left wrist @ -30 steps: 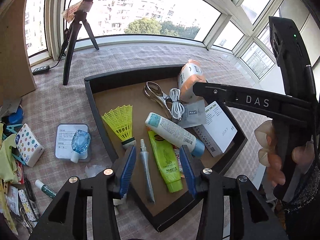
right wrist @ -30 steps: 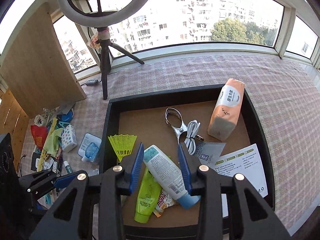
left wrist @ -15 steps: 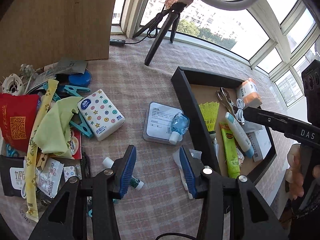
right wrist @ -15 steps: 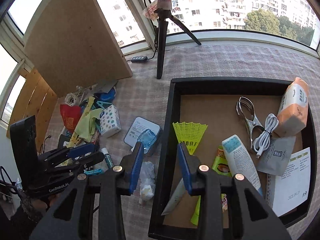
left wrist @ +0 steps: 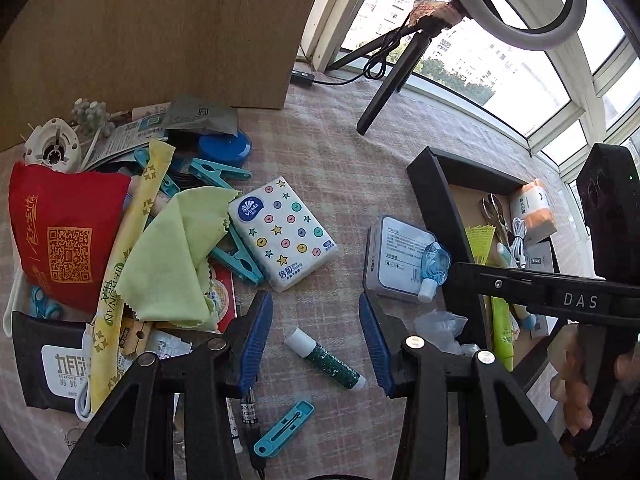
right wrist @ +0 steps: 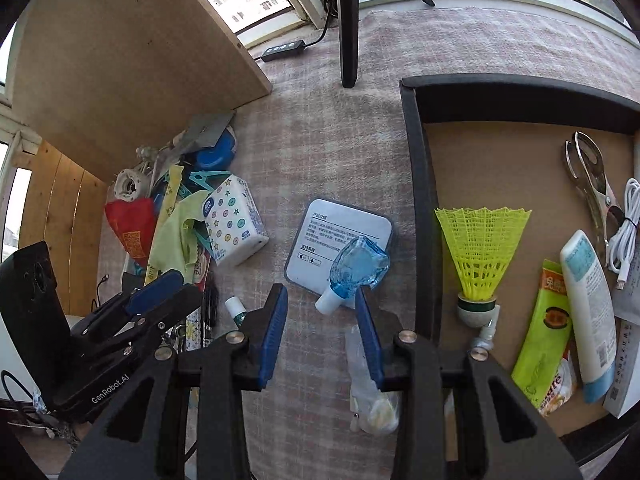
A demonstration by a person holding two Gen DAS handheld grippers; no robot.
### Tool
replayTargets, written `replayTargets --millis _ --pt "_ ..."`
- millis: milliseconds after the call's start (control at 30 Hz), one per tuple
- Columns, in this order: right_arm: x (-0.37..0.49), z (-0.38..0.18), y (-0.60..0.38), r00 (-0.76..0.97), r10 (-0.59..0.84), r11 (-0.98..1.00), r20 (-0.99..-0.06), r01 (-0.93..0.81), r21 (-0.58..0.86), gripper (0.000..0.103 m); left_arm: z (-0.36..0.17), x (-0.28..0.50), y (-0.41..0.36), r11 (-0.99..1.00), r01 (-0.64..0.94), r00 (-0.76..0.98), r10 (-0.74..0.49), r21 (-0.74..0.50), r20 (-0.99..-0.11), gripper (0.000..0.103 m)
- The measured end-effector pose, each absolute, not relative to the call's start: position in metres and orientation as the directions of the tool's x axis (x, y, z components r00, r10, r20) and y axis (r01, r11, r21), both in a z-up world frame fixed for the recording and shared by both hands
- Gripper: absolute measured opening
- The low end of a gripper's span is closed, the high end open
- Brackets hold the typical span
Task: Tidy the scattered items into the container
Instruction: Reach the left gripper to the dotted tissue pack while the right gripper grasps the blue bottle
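Observation:
The black tray (right wrist: pixel 416 184) with a cardboard floor holds a yellow shuttlecock (right wrist: pixel 480 248), tubes, pliers and a cable; it also shows in the left wrist view (left wrist: pixel 436 200). My left gripper (left wrist: pixel 316 344) is open and empty, above a green glue stick (left wrist: pixel 328 360) on the cloth. My right gripper (right wrist: pixel 322 340) is open and empty, just short of a small blue bottle (right wrist: pixel 356 268) lying on a white square box (right wrist: pixel 340 240). A crumpled clear wrapper (right wrist: pixel 368 392) lies under its right finger.
A pile of loose items lies at the left: a star-print tissue pack (left wrist: pixel 284 232), a yellow-green cloth (left wrist: pixel 172 256), a red pouch (left wrist: pixel 60 236), teal clips (left wrist: pixel 232 256), a black packet (left wrist: pixel 52 364). A wooden board (left wrist: pixel 160 28) and a tripod leg (left wrist: pixel 392 80) stand behind.
Both grippers have swung left, away from over the tray to the cloth beside it. The left now faces the pile and glue stick; the right has come close to the blue bottle.

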State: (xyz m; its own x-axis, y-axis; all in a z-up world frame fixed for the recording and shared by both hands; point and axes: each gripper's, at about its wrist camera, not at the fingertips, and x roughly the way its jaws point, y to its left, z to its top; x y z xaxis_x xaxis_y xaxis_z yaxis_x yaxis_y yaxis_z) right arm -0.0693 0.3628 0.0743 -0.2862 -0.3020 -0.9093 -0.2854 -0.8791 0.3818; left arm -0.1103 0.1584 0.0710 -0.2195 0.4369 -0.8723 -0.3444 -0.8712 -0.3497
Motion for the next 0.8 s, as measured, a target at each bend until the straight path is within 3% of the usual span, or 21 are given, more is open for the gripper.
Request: replayTargets --millis 367,600,667,800 --pt "-0.082 0.059 0.367 -0.269 -0.275 -0.852 -0.923 -0.375 0.364 0.037 0.041 -0.163 0.17 -0.899 -0.235 -0.131 0.406 -0.37 -0.904 0.047" --pt "-0.093 0.054 0.36 -0.247 -0.232 -0.889 -0.941 -0.339 0.308 0.037 0.037 -0.173 0.198 -0.909 -0.314 -0.141 0.33 -0.274 -0.933 0.053" --pt "-0.094 0.054 0.357 -0.238 -0.211 -0.907 -0.948 -0.313 0.281 0.038 0.035 -0.175 0.208 -0.907 -0.347 -0.143 0.303 -0.239 -0.942 0.059" --pt "-0.095 0.053 0.356 -0.244 -0.198 -0.919 -0.949 -0.291 0.267 0.038 0.028 -0.178 0.222 -0.909 -0.368 -0.14 0.265 -0.198 -0.954 0.06"
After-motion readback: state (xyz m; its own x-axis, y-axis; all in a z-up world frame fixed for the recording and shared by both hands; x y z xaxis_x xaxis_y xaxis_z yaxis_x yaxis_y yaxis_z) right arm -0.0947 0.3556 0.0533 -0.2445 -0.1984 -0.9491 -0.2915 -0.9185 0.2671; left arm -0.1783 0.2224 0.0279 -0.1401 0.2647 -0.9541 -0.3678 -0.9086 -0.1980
